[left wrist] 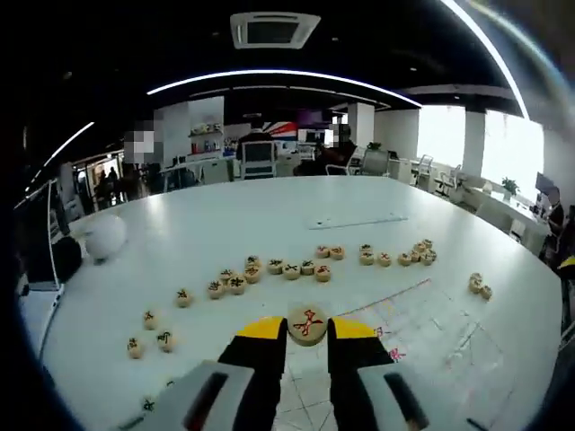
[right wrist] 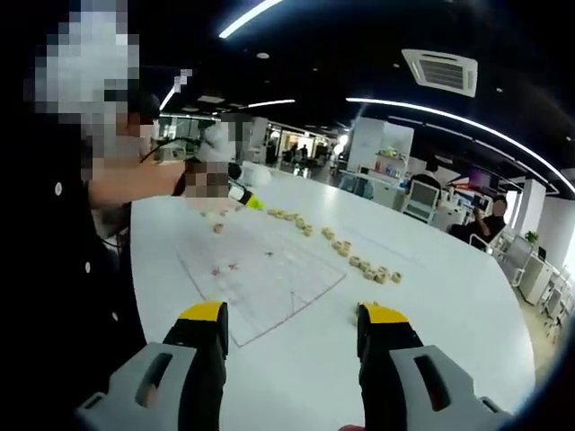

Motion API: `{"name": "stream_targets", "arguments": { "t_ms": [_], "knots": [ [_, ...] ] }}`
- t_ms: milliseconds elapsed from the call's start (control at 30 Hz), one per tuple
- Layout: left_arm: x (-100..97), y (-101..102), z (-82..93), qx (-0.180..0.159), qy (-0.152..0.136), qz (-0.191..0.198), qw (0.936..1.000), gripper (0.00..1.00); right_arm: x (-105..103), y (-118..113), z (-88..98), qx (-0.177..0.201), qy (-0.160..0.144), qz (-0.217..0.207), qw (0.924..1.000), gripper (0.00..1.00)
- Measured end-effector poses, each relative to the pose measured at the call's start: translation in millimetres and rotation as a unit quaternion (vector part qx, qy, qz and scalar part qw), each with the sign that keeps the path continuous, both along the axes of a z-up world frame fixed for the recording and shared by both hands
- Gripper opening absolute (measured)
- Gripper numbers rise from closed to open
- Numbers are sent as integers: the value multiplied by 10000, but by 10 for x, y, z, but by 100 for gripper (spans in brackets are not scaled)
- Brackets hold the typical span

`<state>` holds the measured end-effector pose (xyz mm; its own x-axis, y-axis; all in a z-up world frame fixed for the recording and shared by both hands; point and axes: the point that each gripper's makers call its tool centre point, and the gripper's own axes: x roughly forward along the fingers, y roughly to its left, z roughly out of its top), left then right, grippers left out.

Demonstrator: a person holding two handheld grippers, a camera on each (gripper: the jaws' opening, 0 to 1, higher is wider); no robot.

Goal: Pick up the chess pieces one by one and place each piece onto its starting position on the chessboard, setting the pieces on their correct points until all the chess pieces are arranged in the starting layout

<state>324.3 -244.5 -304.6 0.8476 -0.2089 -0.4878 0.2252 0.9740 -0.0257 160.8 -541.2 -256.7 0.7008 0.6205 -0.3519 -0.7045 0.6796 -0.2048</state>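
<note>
My left gripper (left wrist: 307, 329) is shut on a round wooden chess piece (left wrist: 307, 323) with a red character, held above the near part of the white board sheet (left wrist: 422, 314). Several wooden pieces (left wrist: 290, 268) lie in a loose row across the table beyond it, with more at the left (left wrist: 164, 338) and a pair at the right (left wrist: 480, 285). My right gripper (right wrist: 292, 323) stands open with nothing between its fingers, above the table near the board sheet (right wrist: 260, 274). In the right gripper view the left gripper (right wrist: 244, 197) shows far off, with pieces (right wrist: 359, 262) strung along the sheet's far side.
A large white oval table (left wrist: 269, 211) carries everything. A white rounded object (left wrist: 105, 236) and a dark item sit at its left edge. A person in dark clothing (right wrist: 54, 269) stands at the left of the right gripper view. Office chairs and desks lie beyond.
</note>
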Motion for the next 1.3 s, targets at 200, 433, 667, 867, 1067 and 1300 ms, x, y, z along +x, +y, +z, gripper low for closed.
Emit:
{"name": "stream_targets", "arguments": {
  "t_ms": [200, 433, 667, 867, 1067, 1300],
  "knots": [
    [-236, 251, -223, -9, 202, 208, 9996, 20, 13, 127, 8, -26, 25, 126, 9999, 58],
    [-326, 316, -370, 53, 262, 286, 9992, 21, 5, 223, 9, -62, 89, 184, 9998, 58],
    [-383, 312, -470, -24, 407, 294, 9987, 21, 2, 260, 28, -151, 124, 201, 9996, 58],
    [-402, 301, -509, 60, 471, 228, 9986, 21, 5, 303, -9, -141, 182, 217, 9995, 58],
    [-421, 308, -543, 21, 532, 242, 9983, 21, 5, 318, -20, -148, 208, 248, 9994, 58],
    [-433, 295, -600, 20, 604, 238, 9979, 21, 18, 313, -28, -143, 208, 264, 9993, 58]
  ]
}}
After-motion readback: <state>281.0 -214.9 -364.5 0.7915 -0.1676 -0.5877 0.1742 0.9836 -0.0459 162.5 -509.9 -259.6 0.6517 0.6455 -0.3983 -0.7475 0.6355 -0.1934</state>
